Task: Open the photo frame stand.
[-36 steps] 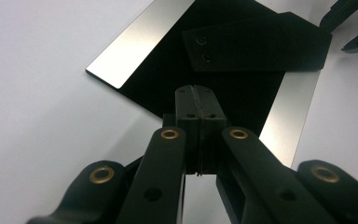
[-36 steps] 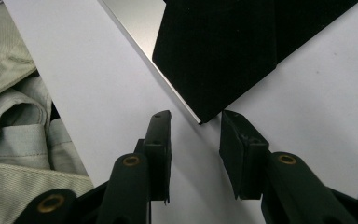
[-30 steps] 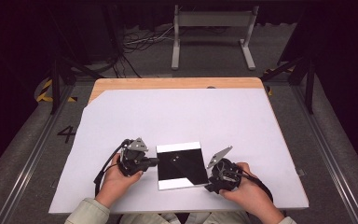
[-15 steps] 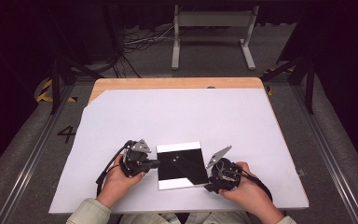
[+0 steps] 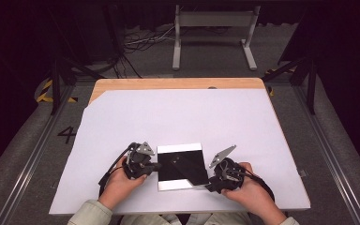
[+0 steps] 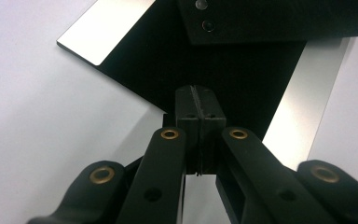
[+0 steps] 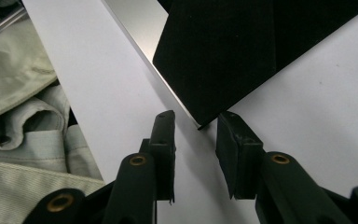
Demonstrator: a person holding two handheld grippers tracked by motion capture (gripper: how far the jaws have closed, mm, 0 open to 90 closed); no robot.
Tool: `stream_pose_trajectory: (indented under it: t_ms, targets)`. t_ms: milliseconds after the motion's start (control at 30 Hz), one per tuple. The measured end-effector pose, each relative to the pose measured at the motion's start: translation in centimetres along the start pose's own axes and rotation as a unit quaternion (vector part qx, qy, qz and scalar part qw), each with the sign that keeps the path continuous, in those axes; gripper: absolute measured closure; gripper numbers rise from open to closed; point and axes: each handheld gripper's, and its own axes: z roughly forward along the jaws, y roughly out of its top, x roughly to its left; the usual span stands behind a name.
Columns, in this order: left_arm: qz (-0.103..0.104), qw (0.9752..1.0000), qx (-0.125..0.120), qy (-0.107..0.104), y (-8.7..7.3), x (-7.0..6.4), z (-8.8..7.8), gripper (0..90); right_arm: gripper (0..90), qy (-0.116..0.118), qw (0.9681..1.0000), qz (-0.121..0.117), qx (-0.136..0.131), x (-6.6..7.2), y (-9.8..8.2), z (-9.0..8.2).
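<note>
A square black sheet [image 5: 180, 161] with pale silvery strips along two edges lies flat on the white table cover [image 5: 178, 117], near the front. A diagonal crease runs across it. My left gripper [image 5: 155, 165] is shut with nothing between the pads, its tips [image 6: 199, 109] resting on the sheet's [image 6: 242, 65] left edge. My right gripper [image 5: 210, 184] is at the sheet's near right corner. Its jaws [image 7: 196, 122] are open and have just been closing, with the corner of the sheet [image 7: 214, 60] between the fingertips and no pad touching it.
A strip of bare wooden tabletop [image 5: 168, 83] shows at the back. Beyond it stand a metal frame [image 5: 213, 28] and floor cables [image 5: 145, 44]. The person's pale green sleeve [image 7: 23, 116] lies left of the right gripper, at the table's front edge.
</note>
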Motion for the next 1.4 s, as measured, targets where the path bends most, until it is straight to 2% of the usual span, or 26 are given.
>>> stream_pose_trajectory:
  t_ms: [200, 400, 767, 1067, 1400]
  targets:
    - [-0.004, 1.0000, 0.004, -0.001, 0.0, 0.0, 0.0, 90.0, 70.1, 0.005, 0.9999, 0.000, -0.011, 0.1, 0.0, -0.4]
    - [0.000, 1.0000, 0.003, 0.002, 0.0, 0.0, 0.0, 90.0, 71.7, 0.013, 0.9990, 0.002, -0.042, 0.1, 0.1, -1.3]
    - [0.000, 1.0000, 0.003, 0.002, 0.0, 0.0, 0.1, 90.0, 73.5, 0.010, 0.9967, -0.003, -0.080, 0.4, 0.7, -2.5]
    - [-0.003, 1.0000, 0.003, 0.001, 0.0, 0.0, 0.0, 90.0, 75.0, 0.002, 0.9958, -0.017, -0.090, 0.8, 1.6, -2.9]
    - [-0.004, 1.0000, 0.001, 0.002, -0.1, 0.0, 0.0, 90.0, 77.9, -0.006, 0.9944, -0.017, -0.104, 1.0, 2.4, -3.4]
